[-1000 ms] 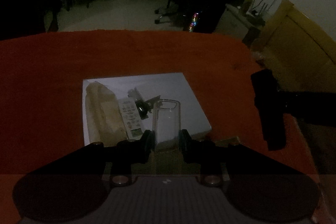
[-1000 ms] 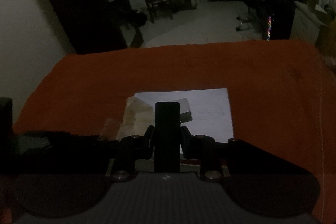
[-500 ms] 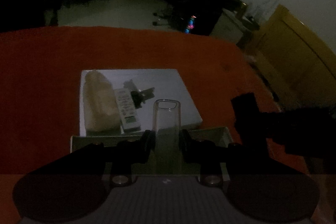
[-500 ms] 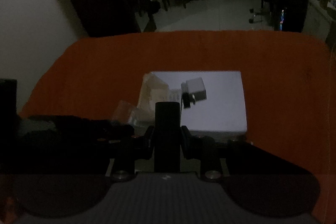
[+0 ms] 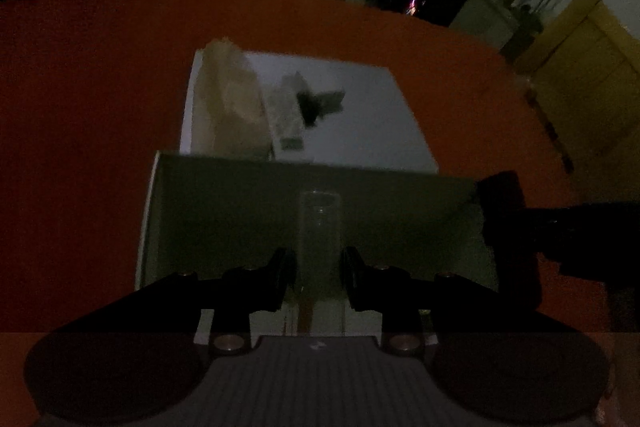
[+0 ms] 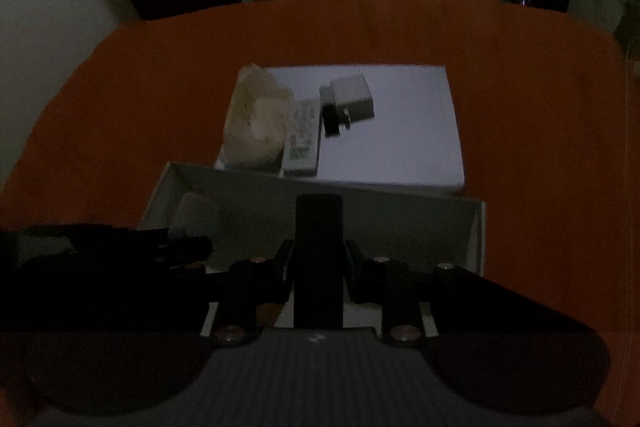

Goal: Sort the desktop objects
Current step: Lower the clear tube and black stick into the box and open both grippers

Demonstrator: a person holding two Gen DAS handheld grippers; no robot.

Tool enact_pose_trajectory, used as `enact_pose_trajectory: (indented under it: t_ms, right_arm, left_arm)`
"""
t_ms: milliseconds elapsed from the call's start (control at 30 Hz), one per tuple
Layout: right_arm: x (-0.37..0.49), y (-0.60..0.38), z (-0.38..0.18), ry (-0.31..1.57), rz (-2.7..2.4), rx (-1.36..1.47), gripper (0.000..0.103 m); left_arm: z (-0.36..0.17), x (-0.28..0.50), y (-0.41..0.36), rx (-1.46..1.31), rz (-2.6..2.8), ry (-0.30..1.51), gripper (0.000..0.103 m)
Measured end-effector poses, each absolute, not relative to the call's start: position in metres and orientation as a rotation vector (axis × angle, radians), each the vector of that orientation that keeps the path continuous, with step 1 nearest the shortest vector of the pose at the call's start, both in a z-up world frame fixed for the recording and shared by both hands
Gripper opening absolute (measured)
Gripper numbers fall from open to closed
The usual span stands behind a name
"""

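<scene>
**Both tools loaded over the open box**

Left tool [image 5: 316, 261] pinches a clear tube [image 5: 320, 239] between its fingers, the tube pointing forward over the inside of an open grey box [image 5: 224, 211]. Right tool [image 6: 319, 259] is pressed onto a black bar [image 6: 319, 247], which likewise reaches out over the box [image 6: 400, 227]. In the right view, the left tool shows as a dark shape at the box's left edge, with a pale rounded item just beyond it inside the box; what that item is cannot be told in the dim light.

Beyond the box, touching its far wall, lies a white sheet [image 6: 416, 131] on the orange desk [image 6: 520, 107]. On the sheet's left side sit a crumpled beige bag [image 6: 256, 123], a white remote [image 6: 302, 143] just beside it, and a white charger [image 6: 354, 99] with a small black piece [image 6: 330, 121] against it. The sheet's right half is bare.
</scene>
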State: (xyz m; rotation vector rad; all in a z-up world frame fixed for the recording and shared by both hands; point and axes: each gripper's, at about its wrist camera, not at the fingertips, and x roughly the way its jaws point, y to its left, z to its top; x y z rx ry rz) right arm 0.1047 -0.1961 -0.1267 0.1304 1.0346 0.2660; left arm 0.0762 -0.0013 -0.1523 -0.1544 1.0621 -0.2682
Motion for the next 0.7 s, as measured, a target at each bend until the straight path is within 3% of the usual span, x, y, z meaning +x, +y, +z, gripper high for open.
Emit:
enact_pose_trajectory:
  t_ms: [700]
  right_arm:
    - [0.106, -0.182, -0.218, 1.217, 0.239, -0.001, 0.028]
  left_arm:
    - [-0.212, 0.067, 0.002, -0.119, -0.190, 1.172, 0.025]
